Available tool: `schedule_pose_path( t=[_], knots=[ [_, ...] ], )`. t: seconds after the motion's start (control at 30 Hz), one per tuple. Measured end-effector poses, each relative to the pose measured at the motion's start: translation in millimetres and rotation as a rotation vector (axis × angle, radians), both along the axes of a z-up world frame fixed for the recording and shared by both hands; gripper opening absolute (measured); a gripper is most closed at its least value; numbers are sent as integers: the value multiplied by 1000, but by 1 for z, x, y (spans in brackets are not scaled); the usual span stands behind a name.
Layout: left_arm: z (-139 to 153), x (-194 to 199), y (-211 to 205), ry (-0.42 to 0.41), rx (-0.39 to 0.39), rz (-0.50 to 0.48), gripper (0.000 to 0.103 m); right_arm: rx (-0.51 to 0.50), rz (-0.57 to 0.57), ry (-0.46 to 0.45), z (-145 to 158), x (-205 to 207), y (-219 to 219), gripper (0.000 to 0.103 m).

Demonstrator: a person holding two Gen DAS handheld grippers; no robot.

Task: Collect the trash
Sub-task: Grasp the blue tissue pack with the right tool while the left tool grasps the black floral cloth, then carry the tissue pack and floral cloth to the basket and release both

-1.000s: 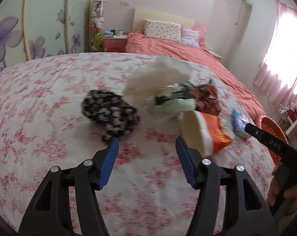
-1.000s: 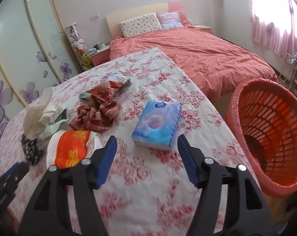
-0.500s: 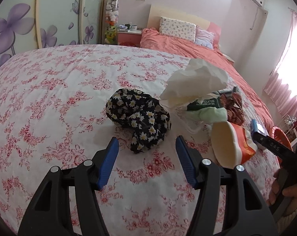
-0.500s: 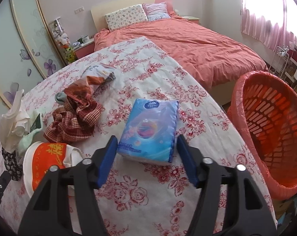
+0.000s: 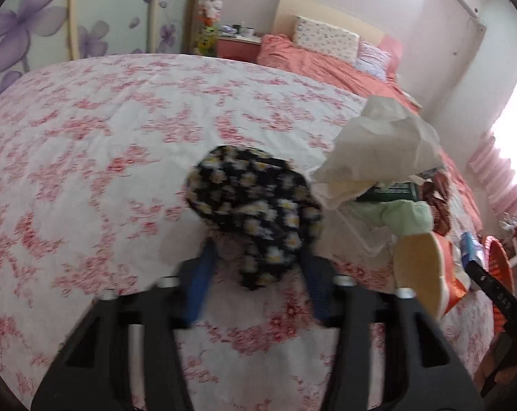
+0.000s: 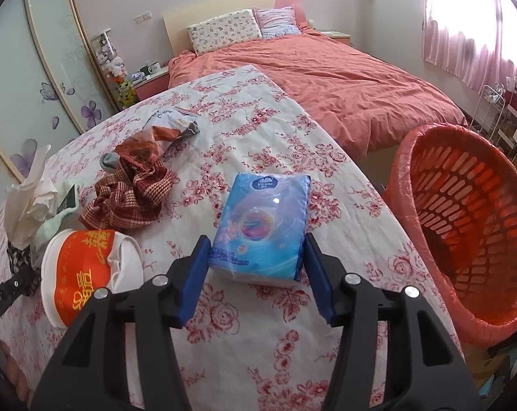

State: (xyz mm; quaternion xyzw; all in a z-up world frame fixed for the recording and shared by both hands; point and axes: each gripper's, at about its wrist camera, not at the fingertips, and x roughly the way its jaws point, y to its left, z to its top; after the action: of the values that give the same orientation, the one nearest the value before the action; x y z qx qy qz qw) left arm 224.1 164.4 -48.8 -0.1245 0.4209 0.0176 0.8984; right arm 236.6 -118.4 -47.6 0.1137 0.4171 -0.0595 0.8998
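- Bedroom with a floral quilt (image 6: 251,137) spread over a flat surface, a coral bed (image 6: 327,78) behind it.
- Left gripper (image 5: 256,274): its blue fingers (image 5: 200,281) have just been closing, with a black daisy-print cloth (image 5: 255,205) between them; blur hides whether they press on it.
- Right gripper (image 6: 256,274): fingers apart on either side of a blue tissue pack (image 6: 261,229), jaws just narrowing, pads close beside it.
- An orange paper cup (image 6: 83,263) lies on its side near the quilt's left edge, beside crumpled white tissue (image 6: 28,202) and a red checked cloth (image 6: 131,191).
- An orange basket (image 6: 470,226) stands off the quilt's right edge.
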Motion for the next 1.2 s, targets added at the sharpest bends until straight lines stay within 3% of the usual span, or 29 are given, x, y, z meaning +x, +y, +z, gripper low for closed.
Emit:
schedule_pose_path(
  t=[0.1, 0.17, 0.6, 1.2],
  knots=[
    [0, -1, -2, -11, -7, -20, 11, -2, 2, -2, 1, -3, -1, 53],
    [3, -7, -2, -31, -2, -27, 10, 0, 1, -4, 2, -8, -2, 53],
    [30, -43, -4, -115, 33, -42, 6, -9, 22, -39, 17, -43, -5, 52],
    [74, -85, -47, -243, 7, -188, 5, -17, 55, -111, 41, -87, -9, 52]
  ],
)
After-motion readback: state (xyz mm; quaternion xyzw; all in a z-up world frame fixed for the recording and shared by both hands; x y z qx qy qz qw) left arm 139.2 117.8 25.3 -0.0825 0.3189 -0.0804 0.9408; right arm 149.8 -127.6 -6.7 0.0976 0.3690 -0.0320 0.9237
